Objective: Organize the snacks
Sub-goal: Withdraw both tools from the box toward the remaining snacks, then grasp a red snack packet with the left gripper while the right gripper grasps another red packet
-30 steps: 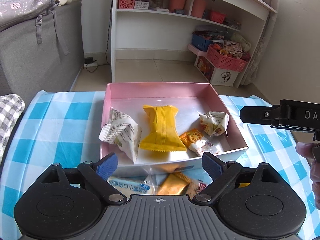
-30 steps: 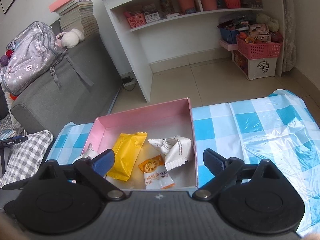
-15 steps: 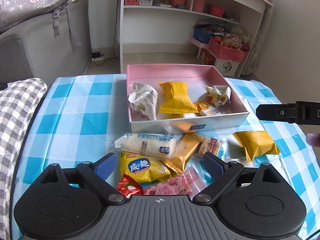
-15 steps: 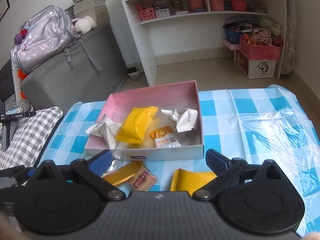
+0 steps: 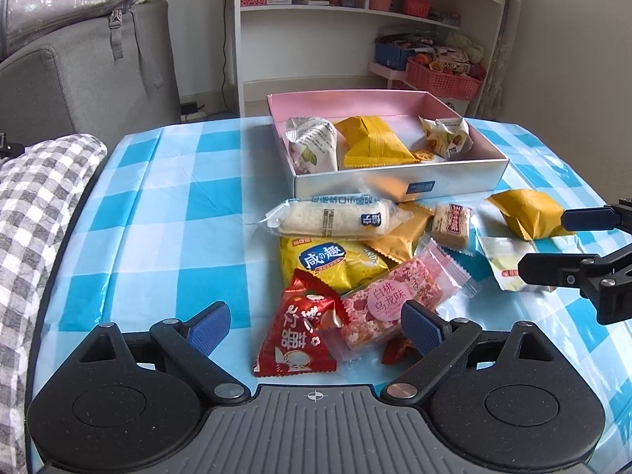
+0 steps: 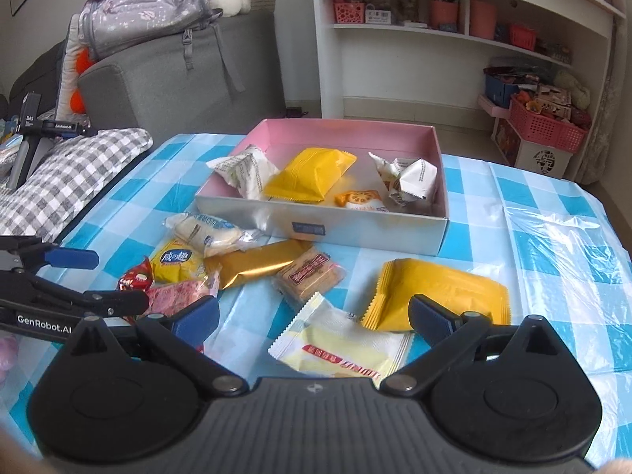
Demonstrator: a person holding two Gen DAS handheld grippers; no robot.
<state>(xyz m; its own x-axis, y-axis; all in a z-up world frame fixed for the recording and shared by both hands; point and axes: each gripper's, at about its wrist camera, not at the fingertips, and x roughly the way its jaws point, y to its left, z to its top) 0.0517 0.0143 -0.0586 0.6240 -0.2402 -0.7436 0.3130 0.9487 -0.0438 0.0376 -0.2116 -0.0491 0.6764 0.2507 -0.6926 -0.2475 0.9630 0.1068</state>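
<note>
On the bench point(image 6: 553, 237), loose snacks point(image 5: 355, 245) lie heaped just before the pink box point(image 6: 441, 166), which already holds four packets. Our left gripper point(image 5: 314, 322), jaws apart, hangs over the red packet point(image 5: 300, 324); our right gripper point(image 6: 314, 316), whose jaws have just been opening and grip nothing, straddles the white packet point(image 6: 339, 349), likely so each can take a snack.

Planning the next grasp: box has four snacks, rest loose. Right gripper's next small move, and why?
Probably lower the right gripper onto the pale yellow-white packet and close. Its jaws, just opened wide, are empty, and that packet lies flat between them on the tablecloth, outside the pink box.
</note>
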